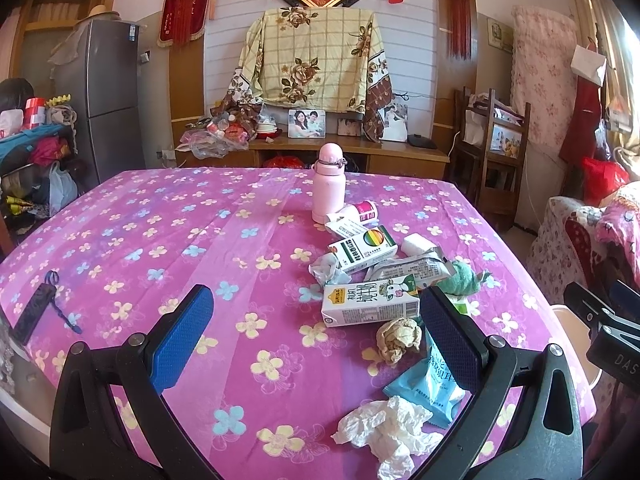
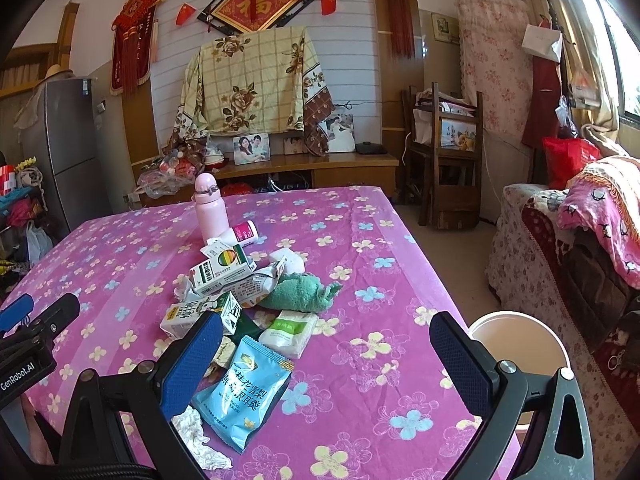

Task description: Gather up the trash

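Observation:
A heap of trash lies on the pink flowered tablecloth (image 1: 160,240): a milk carton (image 1: 370,304), a medicine box (image 1: 362,250), a brown paper ball (image 1: 399,338), a blue snack bag (image 2: 246,394) and crumpled white tissue (image 1: 386,438). My left gripper (image 1: 316,336) is open above the near table, the carton and paper ball just ahead between its fingers. Nothing sits between the blue pads of my right gripper (image 2: 326,360), which is open with the snack bag by its left finger. A white bin (image 2: 520,344) stands off the table's right edge.
A pink bottle (image 1: 329,184) stands upright behind the heap, a small white bottle (image 1: 360,212) lying beside it. A green cloth toy (image 2: 300,292) and a tissue pack (image 2: 290,332) lie among the trash. A dark remote (image 1: 36,308) rests at far left. A sofa (image 2: 580,248) is right.

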